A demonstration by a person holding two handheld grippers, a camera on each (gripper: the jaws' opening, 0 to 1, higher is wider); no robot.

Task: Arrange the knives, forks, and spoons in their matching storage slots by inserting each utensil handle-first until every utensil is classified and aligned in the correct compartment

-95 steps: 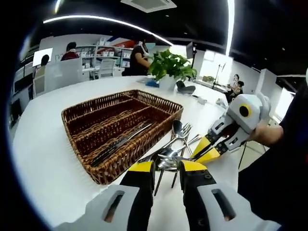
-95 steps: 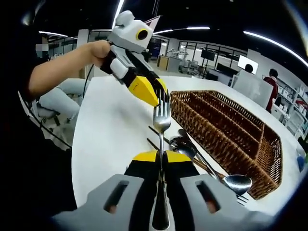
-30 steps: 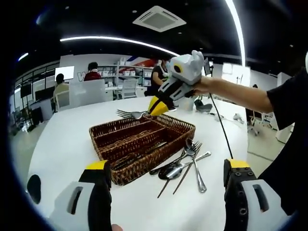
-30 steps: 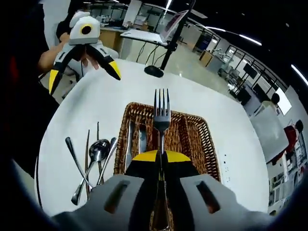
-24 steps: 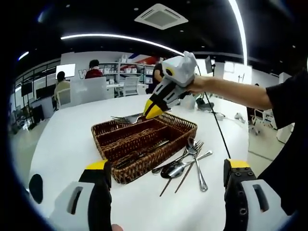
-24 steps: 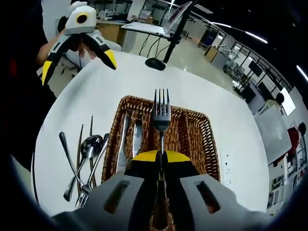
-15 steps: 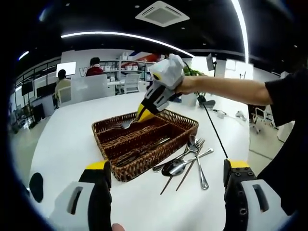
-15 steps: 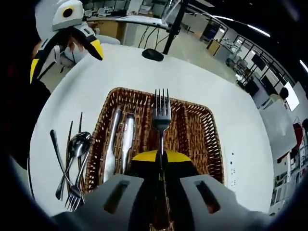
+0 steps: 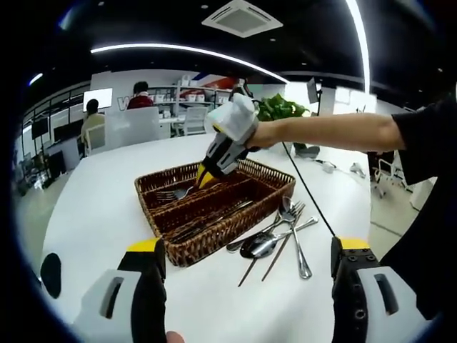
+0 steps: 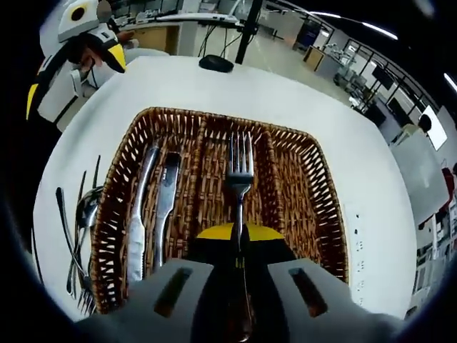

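The right gripper (image 10: 238,232) is clenching a fork (image 10: 239,179) between its fingers, tines pointing forward, over the middle compartment of the wicker basket (image 10: 307,186); in the left gripper view that gripper (image 9: 202,174) is reaching into the basket (image 9: 214,214) with the fork (image 9: 171,193) low inside it. Two knives (image 10: 153,207) are lying in the basket's left compartment. The left gripper (image 9: 246,250) is hovering over the white desk (image 9: 93,207) with its fingers spread wide, grasping nothing. Loose spoons and forks (image 9: 275,239) are lying in a pile on the desk just beside the basket.
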